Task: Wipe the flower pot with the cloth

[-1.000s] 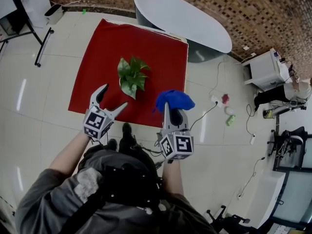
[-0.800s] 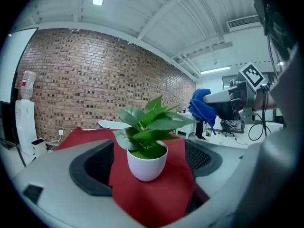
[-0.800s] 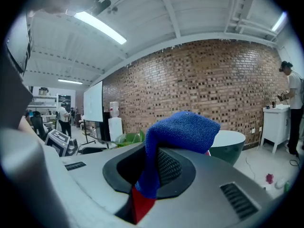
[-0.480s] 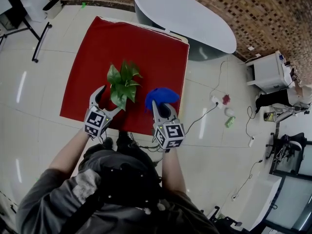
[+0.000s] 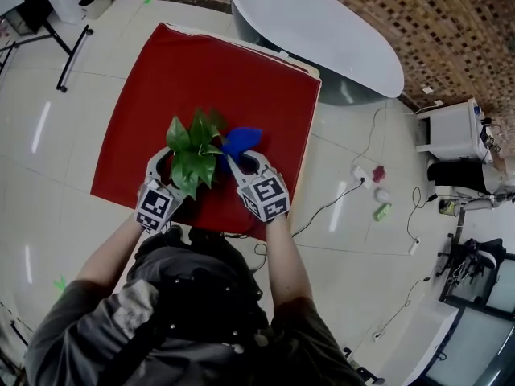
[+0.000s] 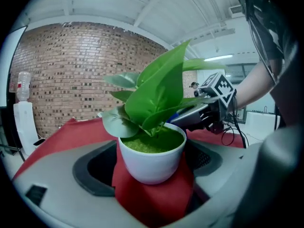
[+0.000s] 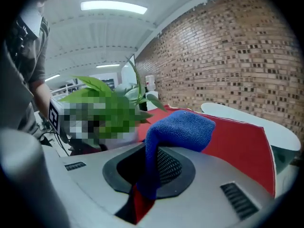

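A white flower pot [image 6: 152, 161] with a green leafy plant [image 5: 191, 153] stands on the red table cover [image 5: 217, 71]. From the head view the leaves hide the pot. My left gripper [image 5: 172, 174] has just been opening. It is open wide, one jaw on each side of the pot, and red cover shows beside the pot. My right gripper [image 5: 241, 159] is shut on the blue cloth [image 5: 241, 139], just right of the plant. In the right gripper view the cloth [image 7: 179, 129] droops over the jaws [image 7: 152, 175].
The red cover lies on a square table whose near edge is by my arms. Beyond it stands a white oval table [image 5: 322, 30] before a brick wall. Cables and small items [image 5: 380, 193] lie on the tiled floor to the right. A stand's legs [image 5: 68, 55] are at far left.
Both grippers have moved forward and down to the plant. The left jaws now stand round the pot. The right gripper has brought the blue cloth in from the right, up beside the leaves.
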`<action>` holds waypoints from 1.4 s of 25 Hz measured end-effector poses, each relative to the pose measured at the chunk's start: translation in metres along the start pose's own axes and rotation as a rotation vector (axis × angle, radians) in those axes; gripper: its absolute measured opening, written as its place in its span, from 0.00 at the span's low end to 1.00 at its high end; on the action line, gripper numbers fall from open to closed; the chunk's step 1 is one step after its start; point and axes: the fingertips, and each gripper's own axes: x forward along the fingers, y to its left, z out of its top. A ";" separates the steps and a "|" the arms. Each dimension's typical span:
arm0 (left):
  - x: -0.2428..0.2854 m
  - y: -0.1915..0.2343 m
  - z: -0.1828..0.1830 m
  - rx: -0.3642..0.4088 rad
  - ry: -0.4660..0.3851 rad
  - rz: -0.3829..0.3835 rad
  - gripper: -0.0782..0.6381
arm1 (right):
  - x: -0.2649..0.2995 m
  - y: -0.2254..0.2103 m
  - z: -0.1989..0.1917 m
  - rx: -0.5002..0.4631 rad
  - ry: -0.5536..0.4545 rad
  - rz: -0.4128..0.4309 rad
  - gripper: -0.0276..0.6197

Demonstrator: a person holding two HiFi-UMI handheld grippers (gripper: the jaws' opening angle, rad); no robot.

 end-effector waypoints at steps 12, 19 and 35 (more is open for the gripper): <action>0.011 0.002 -0.006 0.000 0.005 -0.039 0.76 | 0.029 0.027 -0.009 -0.135 0.056 0.224 0.14; 0.012 0.000 -0.004 -0.007 -0.014 -0.073 0.76 | 0.018 0.035 -0.010 -0.108 0.039 0.210 0.14; 0.012 -0.009 -0.002 0.033 -0.015 -0.206 0.75 | -0.008 0.065 -0.025 -0.030 0.031 0.196 0.14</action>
